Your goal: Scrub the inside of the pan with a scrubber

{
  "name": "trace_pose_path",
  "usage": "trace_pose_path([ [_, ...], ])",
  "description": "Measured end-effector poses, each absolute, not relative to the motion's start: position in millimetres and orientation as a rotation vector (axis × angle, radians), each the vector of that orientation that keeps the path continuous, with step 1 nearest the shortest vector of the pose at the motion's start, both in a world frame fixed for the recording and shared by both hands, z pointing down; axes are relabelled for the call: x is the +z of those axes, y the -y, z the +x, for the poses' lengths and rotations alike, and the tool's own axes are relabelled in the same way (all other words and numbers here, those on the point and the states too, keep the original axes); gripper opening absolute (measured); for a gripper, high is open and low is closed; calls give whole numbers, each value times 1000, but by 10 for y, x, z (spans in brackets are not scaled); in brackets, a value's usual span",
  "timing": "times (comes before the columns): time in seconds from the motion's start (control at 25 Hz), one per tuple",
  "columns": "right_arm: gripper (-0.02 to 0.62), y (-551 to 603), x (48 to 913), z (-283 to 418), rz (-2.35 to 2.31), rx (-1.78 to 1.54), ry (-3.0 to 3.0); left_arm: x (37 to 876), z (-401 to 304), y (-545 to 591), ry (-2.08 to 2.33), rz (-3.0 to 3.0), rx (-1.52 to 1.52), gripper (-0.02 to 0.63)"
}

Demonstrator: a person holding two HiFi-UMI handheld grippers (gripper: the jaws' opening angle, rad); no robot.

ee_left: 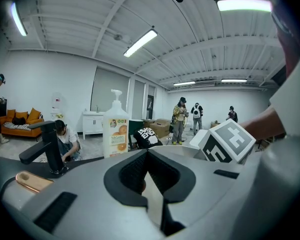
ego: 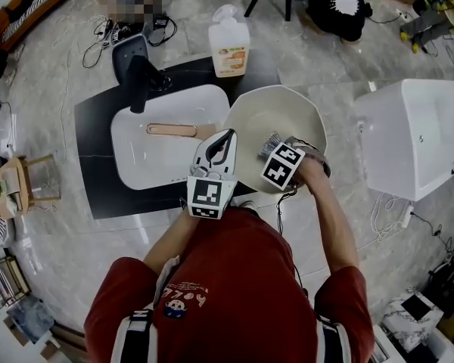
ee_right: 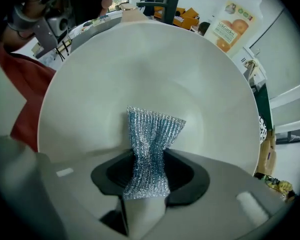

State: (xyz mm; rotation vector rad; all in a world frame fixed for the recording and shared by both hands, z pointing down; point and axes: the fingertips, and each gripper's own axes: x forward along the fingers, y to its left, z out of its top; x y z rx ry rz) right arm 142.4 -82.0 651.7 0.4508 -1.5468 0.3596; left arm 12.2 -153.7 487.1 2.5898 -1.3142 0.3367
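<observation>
Red shirt [ego: 234, 293] of the person fills the bottom of the head view, forearms going up to both tools. Right gripper [ego: 278, 151] [ee_right: 146, 176] is pinching a silver metallic mesh scrubber [ee_right: 149, 149] at its waist, and the free end fans out at 12 o'clock from the jaws against the inner wall of the round cream-white pan [ee_right: 155, 69]. Pan [ego: 287, 116] is at 12 o'clock from the person, tilted, with its rim overhanging the right edge of the white sink basin [ego: 151, 157]. Its rose-gold handle [ego: 170, 129] points to 9 o'clock across the basin. Left gripper [ego: 224, 138] [ee_left: 149, 176] sits at the pan's 9 o'clock edge, jaws pressed together on the pan where the handle joins it, with a tan sliver showing between the pads. Black faucet [ego: 136, 70] is at 11 o'clock from the basin. White pump bottle with an orange label [ego: 228, 44] stands at 12 o'clock on the black countertop [ego: 94, 172]. White box-shaped unit [ego: 416, 134] is at 3 o'clock, well apart from the pan.
</observation>
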Motion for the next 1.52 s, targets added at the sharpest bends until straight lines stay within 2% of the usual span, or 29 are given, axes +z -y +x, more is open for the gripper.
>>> trace_pose_path([
  [0.32,193,806,6508,1075,406,362,1672,4860,83,1507,1344,2581,344,6],
  [0.72,193,1472,6558,1160,583,219,1671,4841,4,1467,1384,2568,343,6],
  [0.96,192,1674,6486,1199,748,256,1723,4792,4,1422,1389,2577,335,6],
  [1.2,190,1609,6077,1237,962,297,1836,4648,45,1368,1396,2607,314,6],
  [1.52,189,1383,5006,1393,1380,315,2059,4205,86,1190,1432,2652,224,6],
])
